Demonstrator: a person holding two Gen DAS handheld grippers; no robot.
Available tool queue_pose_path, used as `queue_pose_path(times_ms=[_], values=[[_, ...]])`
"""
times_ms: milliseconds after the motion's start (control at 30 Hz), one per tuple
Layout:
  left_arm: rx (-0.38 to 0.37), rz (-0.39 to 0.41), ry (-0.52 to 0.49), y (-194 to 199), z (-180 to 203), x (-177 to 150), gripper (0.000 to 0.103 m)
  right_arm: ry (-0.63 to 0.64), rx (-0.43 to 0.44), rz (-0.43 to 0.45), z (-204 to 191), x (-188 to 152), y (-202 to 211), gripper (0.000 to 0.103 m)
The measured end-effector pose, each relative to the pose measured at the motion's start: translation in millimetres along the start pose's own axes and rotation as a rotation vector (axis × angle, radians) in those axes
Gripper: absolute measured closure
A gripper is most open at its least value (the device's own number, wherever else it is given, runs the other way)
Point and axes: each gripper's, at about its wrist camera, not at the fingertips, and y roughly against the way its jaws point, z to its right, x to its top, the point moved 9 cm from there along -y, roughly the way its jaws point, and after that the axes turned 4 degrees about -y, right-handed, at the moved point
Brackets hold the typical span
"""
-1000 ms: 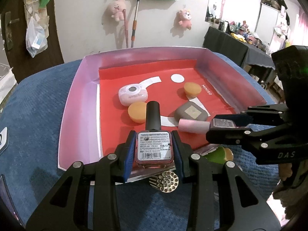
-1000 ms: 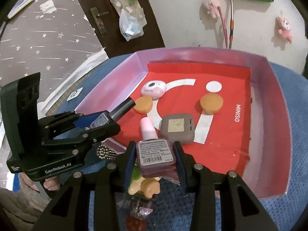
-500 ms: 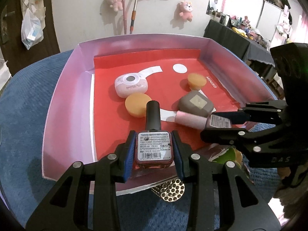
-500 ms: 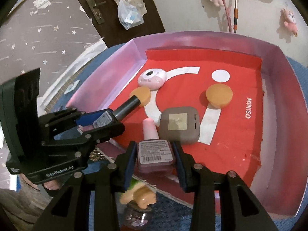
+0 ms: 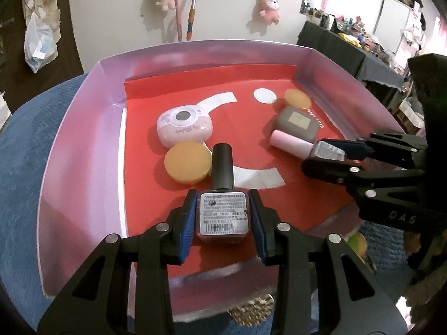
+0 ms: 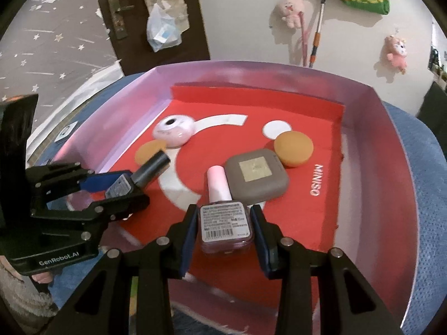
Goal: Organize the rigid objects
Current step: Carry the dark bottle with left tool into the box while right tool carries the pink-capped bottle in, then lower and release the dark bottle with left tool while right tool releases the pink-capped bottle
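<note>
My left gripper (image 5: 223,217) is shut on a dark red nail polish bottle (image 5: 222,167) with a black cap, held low over the front of the red floor of a pink-walled tray (image 5: 83,139). My right gripper (image 6: 225,224) is shut on a pink nail polish bottle (image 6: 219,184) with a pale pink cap, whose tip is close to a grey square compact (image 6: 257,177). Each gripper shows in the other view: the right gripper (image 5: 321,156) at the right, the left gripper (image 6: 125,189) at the left.
In the tray lie a pink round case (image 5: 184,125), two orange puffs (image 5: 187,166) (image 5: 297,97) and the grey compact (image 5: 297,121). The tray rests on blue cloth (image 5: 25,153). A gold studded item (image 5: 251,307) and a green-yellow toy (image 5: 354,243) lie by its front wall.
Both grippers have moved forward and down over the tray's front wall, each carrying its bottle. The bottles now hang over the red floor, nearer the compact and the puff.
</note>
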Motion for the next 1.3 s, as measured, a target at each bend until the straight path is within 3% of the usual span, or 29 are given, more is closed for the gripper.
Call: queue_pose_path(times_ms=[733, 1133, 1233, 1300], values=[[0.033, 0.012, 0.030, -11.5, -13.0, 12.2, 0.070, -0.075, -0.022, 0.025, 16.0, 10.3, -6.1, 0.063], [0.085, 0.021, -0.018, -12.4, -9.6, 11.9, 0.069, -0.082, -0.018, 0.025, 15.0, 9.6, -6.1, 0.062], [0.072, 0.026, -0.008, -10.5, -9.9, 12.6, 0.068, -0.082, -0.018, 0.025, 14.6, 9.5, -6.0, 0.062], [0.064, 0.038, -0.005, -6.9, -9.5, 13.8, 0.060, -0.081, -0.017, 0.025, 14.2, 9.4, -5.9, 0.062]])
